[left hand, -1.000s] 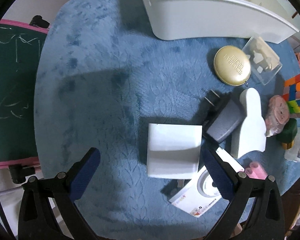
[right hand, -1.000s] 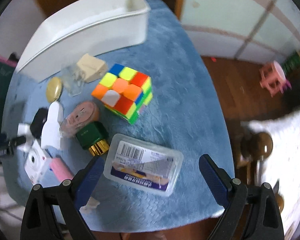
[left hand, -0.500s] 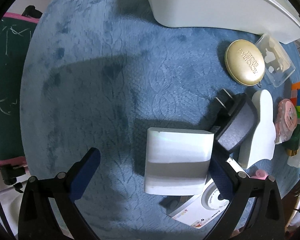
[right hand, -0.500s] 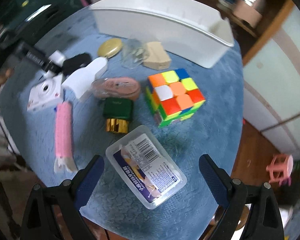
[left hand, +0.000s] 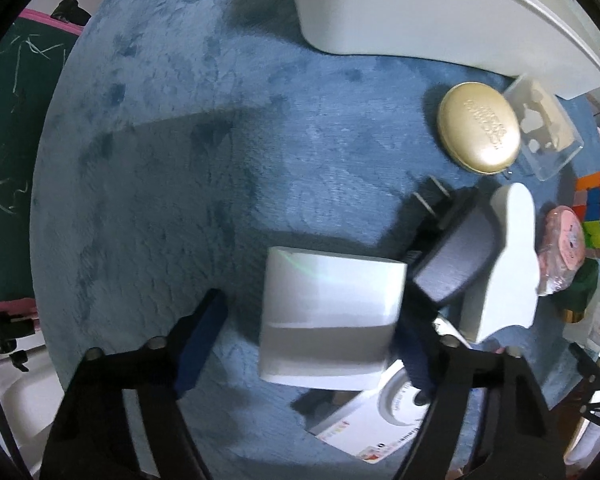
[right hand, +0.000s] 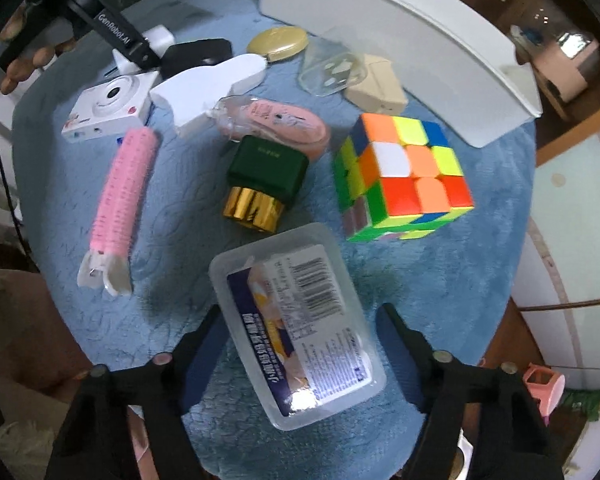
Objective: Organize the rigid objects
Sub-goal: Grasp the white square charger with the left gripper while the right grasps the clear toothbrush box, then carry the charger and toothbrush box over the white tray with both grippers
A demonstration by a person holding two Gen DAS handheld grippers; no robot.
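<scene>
**Both tools closing on boxes at the near edge of the tabletop**

Nearest the right tool [right hand: 300, 352], between its blue pads, lies a clear plastic box [right hand: 296, 328] with a printed label, flat on the blue tabletop [right hand: 440, 272] and turned at a slant to the jaws. It looks light, stiff and slick, with a thin lid that may flex, so the long sides are the best place to take hold. The jaws are closing, but both pads are apart from the box walls, so nothing is gripped.

The left tool [left hand: 312, 344] points down over a white box [left hand: 328, 316]. This one looks hard, smooth and not heavy, and its two straight side faces suit a squeeze. Its jaws are closing too; the right pad is just beside or touching the box's side, while the left pad is clearly apart from it, so the box is not clamped.

Beyond the right tool lie a green and gold bottle [right hand: 264, 180], a pink roller [right hand: 124, 192] and a colour cube [right hand: 400, 176]. Farthest from both tools is the white bin [right hand: 400, 36], the likely place for these things.
</scene>
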